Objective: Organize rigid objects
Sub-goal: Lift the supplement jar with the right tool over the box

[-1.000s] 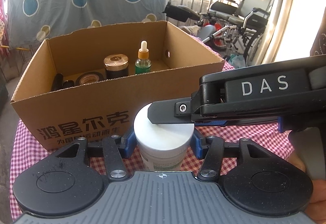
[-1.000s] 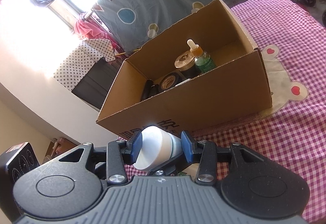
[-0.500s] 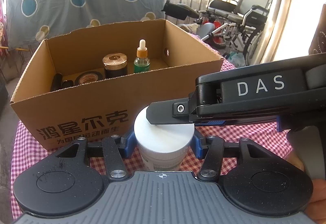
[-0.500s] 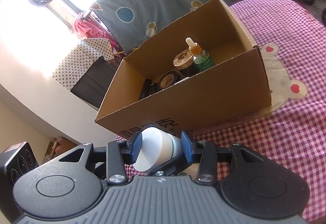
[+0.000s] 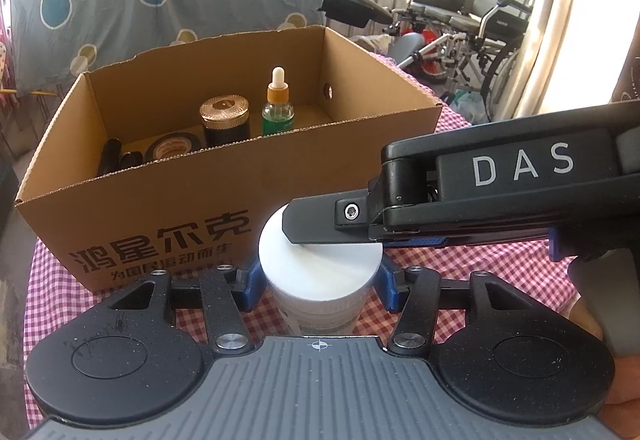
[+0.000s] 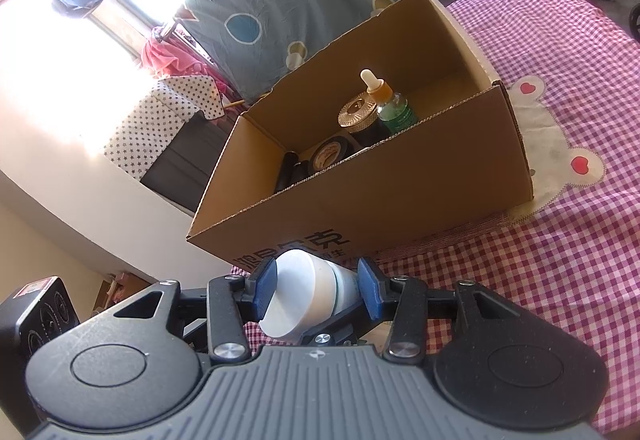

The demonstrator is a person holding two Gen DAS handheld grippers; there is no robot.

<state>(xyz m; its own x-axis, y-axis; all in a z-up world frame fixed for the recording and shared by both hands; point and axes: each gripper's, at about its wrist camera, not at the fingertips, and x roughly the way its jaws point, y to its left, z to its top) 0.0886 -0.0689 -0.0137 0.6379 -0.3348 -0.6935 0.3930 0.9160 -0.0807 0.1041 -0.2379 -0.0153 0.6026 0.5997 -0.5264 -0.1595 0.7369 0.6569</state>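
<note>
I am gripping the white jar (image 5: 318,268) in my left tool (image 5: 318,274), my right tool (image 6: 316,286) loosening around its lid, while the dropper bottle (image 5: 277,108), gold-capped jar (image 5: 225,120) and tape roll (image 5: 172,146) are already sitting in the cardboard box (image 5: 168,208) at frame centre.

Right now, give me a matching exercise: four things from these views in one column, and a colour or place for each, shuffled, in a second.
Things:
1. white jar
2. dropper bottle
3. tape roll
4. cardboard box

Descriptions:
A. lies flat on the box floor
B. stands on the checked cloth, printed black characters
C. between both grippers' pads
D. green glass, orange collar

Pairs: 1-C, 2-D, 3-A, 4-B
</note>
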